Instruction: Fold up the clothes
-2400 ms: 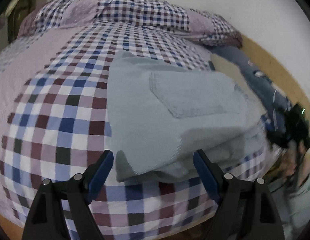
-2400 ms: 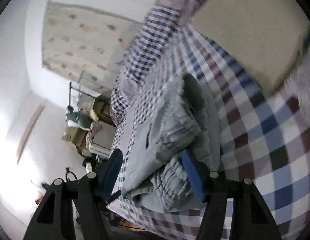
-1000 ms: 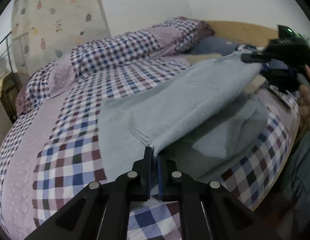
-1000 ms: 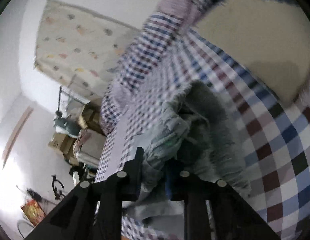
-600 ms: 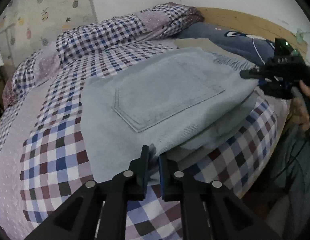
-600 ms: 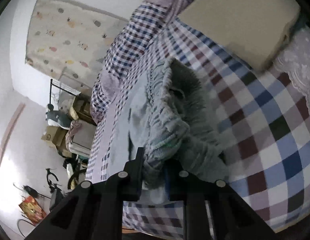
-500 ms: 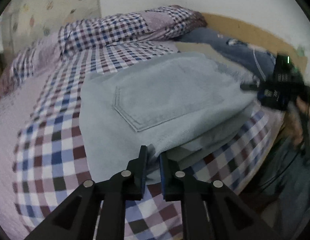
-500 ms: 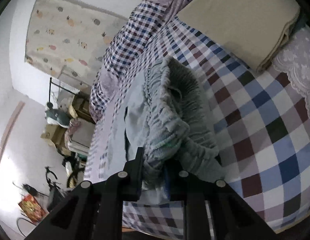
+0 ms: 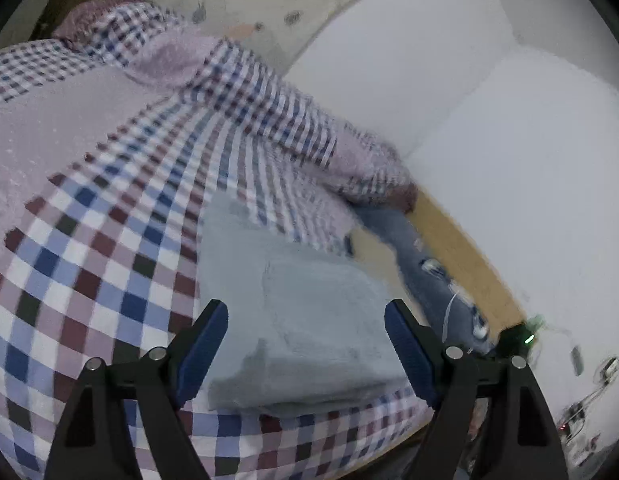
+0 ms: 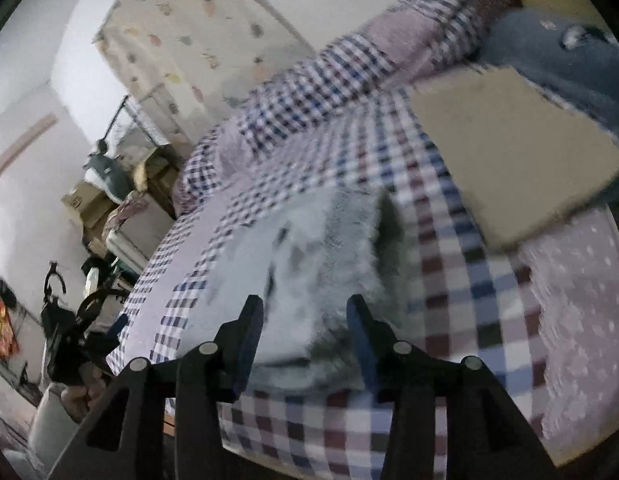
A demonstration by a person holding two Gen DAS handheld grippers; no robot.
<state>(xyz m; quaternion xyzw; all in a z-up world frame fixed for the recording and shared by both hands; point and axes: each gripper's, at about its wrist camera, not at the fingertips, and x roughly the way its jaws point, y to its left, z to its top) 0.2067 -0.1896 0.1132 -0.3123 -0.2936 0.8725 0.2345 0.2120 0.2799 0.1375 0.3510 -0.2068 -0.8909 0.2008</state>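
Light grey-blue jeans lie folded in a flat stack near the front edge of the checked bed. My left gripper hovers just in front of the stack. Its jaws are wide and still opening, with no cloth touching the blue pads. In the right wrist view the same jeans show their gathered waistband side. My right gripper is at that edge, jaws opening, with the cloth lying loose between the fingers and not pinched.
A folded beige garment and a dark blue one lie at the head of the bed beside checked pillows. A wooden headboard runs along the white wall. Boxes and clutter stand beyond the bed's far side.
Both grippers were shut on the jeans' edges and have let go, their jaws spreading. The lifted layer now lies flat on the stack. The left gripper has rolled and drawn back.
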